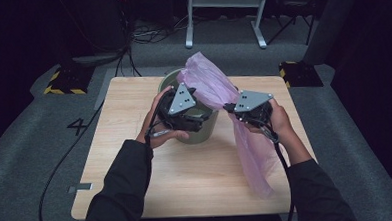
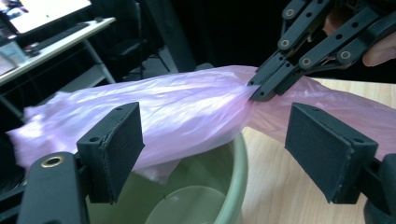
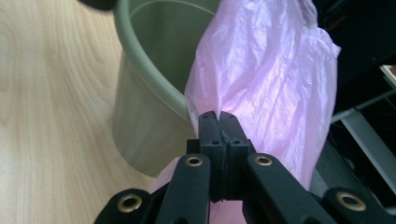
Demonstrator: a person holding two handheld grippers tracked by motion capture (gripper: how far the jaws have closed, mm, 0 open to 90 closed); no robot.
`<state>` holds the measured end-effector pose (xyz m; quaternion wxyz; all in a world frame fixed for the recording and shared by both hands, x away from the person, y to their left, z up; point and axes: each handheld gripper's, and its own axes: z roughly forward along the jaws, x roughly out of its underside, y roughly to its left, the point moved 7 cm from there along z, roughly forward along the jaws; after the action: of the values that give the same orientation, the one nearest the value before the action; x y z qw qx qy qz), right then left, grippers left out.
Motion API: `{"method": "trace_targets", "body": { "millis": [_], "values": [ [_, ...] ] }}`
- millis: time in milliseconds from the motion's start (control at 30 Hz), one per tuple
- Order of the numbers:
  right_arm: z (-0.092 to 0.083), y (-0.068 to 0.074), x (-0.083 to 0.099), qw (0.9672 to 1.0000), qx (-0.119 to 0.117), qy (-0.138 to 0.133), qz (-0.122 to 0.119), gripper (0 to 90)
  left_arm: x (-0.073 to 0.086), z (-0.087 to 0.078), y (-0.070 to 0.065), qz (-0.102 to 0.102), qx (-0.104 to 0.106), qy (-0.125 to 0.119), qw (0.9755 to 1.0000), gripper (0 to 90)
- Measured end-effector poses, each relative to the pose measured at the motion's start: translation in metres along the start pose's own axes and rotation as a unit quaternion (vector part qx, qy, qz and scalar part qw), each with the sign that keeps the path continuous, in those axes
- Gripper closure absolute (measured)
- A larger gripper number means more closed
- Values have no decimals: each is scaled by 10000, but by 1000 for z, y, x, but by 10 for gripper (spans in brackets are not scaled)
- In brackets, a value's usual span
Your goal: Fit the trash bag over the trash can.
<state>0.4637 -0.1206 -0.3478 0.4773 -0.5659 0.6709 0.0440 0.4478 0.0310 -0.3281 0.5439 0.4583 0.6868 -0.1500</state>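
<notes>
The wooden table [image 1: 187, 176] carries a green bin [image 1: 200, 133] at its far centre. A pink plastic bag [image 1: 251, 153] lies draped across the bin's far right rim: one end rises above the bin opening, the other trails down over the table toward the near right.

The right gripper [image 1: 230, 108] sits just right of the bin. Its jaws are pressed together, clamped on a gathered fold of the bag at mid-length.

The left gripper [image 2: 231, 149] is held over the near side of the bin. Its jaws stand apart, with nothing between the pads [image 2: 122, 140]; the bag lies just beyond them.

Step in hand, as judged: fitting the bag into the bin as a liner. The bag mouth is not yet opened.

Next move calls for: advance the left gripper onto the free bag end above the rim, close on a single layer, then draw the two grips apart to open the mouth.
</notes>
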Motion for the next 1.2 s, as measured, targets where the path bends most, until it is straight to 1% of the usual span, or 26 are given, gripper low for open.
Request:
{"method": "trace_targets", "body": {
  "millis": [67,100,167,233,300,367,500,567,600,633,733,767,800,833,867,900,967,1033,1100,1133,1167,1200],
  "values": [
    [0,2,0,10000,-40,-27,-31,900,-2,5,-4,60,101,38,9999,173],
    [-1,2,0,10000,-67,-43,-51,900,-2,7,-5,126,142,63,9998,173],
    [-1,3,-1,9999,-87,-69,-62,900,-3,12,-8,160,206,105,9996,172],
    [-2,3,-1,9999,-90,-89,-72,900,-2,17,-10,195,307,200,9991,173],
    [-2,3,-1,9998,-106,-116,-90,900,0,20,-11,232,325,271,9988,179],
    [-3,4,-1,9998,-128,-133,-110,900,0,23,-11,260,315,319,9987,207],
    [-5,5,-2,9996,-150,-174,-154,900,-1,27,-13,345,302,346,9983,341],
    [-6,6,-3,9995,-166,-199,-166,900,-2,29,-13,526,199,390,9977,413],
    [-6,6,-3,9995,-180,-218,-171,900,-2,29,-13,545,161,383,9976,438],
    [-7,7,-4,9994,-185,-239,-161,900,-3,30,-13,577,143,365,9976,495],
    [-8,7,-5,9991,-232,-321,-160,900,-3,33,-13,671,100,390,9969,607],
    [-9,7,-5,9991,-228,-332,-159,900,-2,34,-13,676,111,434,9967,651],
    [-9,8,-5,9990,-240,-337,-157,900,-1,35,-14,696,150,460,9964,675],
    [-10,8,-5,9989,-267,-344,-155,900,-1,36,-13,724,111,495,9961,724],
    [-10,8,-5,9990,-258,-343,-153,900,0,37,-13,741,115,507,9959,783],
    [-10,7,-4,9991,-243,-332,-143,900,0,38,-13,735,158,502,9959,809],
    [-11,7,-4,9988,-285,-385,-88,900,0,39,-13,776,167,499,9956,890],
    [-11,5,-3,9989,-247,-390,-68,900,-1,39,-14,769,157,491,9957,898],
    [-12,6,-2,9987,-278,-419,-15,897,0,40,-14,785,146,571,9952,899],
    [-12,5,-2,9989,-230,-398,-19,883,1,40,-14,781,119,622,9949,900],
    [-13,3,-1,9992,-145,-373,21,866,1,40,-14,765,130,629,9950,900],
    [-13,3,0,9992,-116,-379,32,858,2,40,-14,745,150,664,9949,900]
  ]
}}
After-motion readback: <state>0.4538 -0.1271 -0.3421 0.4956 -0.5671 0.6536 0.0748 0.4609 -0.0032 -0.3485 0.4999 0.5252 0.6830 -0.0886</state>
